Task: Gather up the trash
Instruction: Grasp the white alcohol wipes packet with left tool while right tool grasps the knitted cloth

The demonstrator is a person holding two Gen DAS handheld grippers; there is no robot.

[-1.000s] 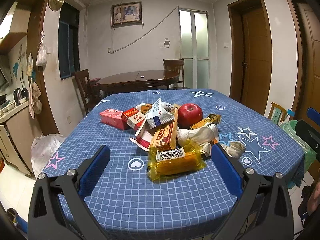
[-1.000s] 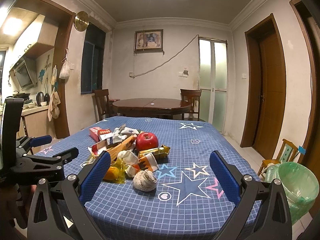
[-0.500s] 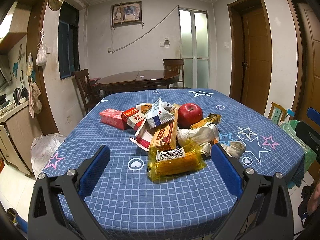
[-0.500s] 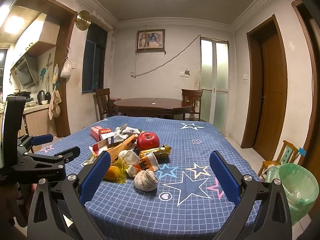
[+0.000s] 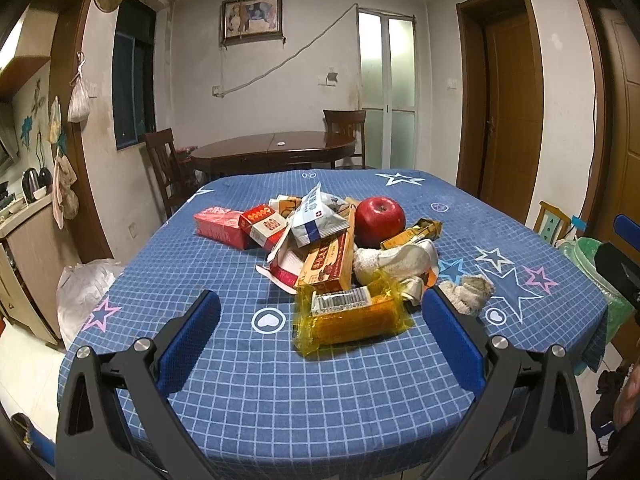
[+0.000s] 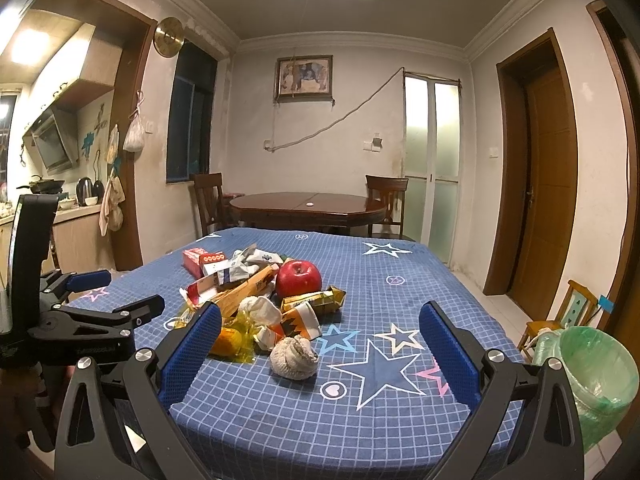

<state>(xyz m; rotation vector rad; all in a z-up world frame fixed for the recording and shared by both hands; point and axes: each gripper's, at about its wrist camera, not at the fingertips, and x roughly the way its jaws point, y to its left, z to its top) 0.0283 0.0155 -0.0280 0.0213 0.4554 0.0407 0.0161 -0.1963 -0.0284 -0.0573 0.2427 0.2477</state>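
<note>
My right gripper (image 6: 320, 344) gaped wide, empty | crumpled wad (image 6: 294, 358) lay on the desk (image 6: 400, 280) just ahead between its fingers, nearer than to my left gripper (image 5: 320, 332), also wide, empty | green-lined bin (image 6: 592, 376) stood off my right side.

In the right wrist view the green-lined bin (image 6: 596, 376) is sliced by the frame's dark right edge, its base out of sight. The left tool (image 6: 86, 312) shows only as a side-on black frame there, its far finger hidden, and the right tool's blue finger (image 6: 192, 356) covers part of the yellow wrapper (image 6: 230, 338). In the left wrist view the right tool (image 5: 624, 252) barely pokes in at the right edge. The barcode label (image 5: 340, 300) is too small to read, and the orange box (image 5: 328, 264) buries the torn red packet (image 5: 286, 264) beneath it.
</note>
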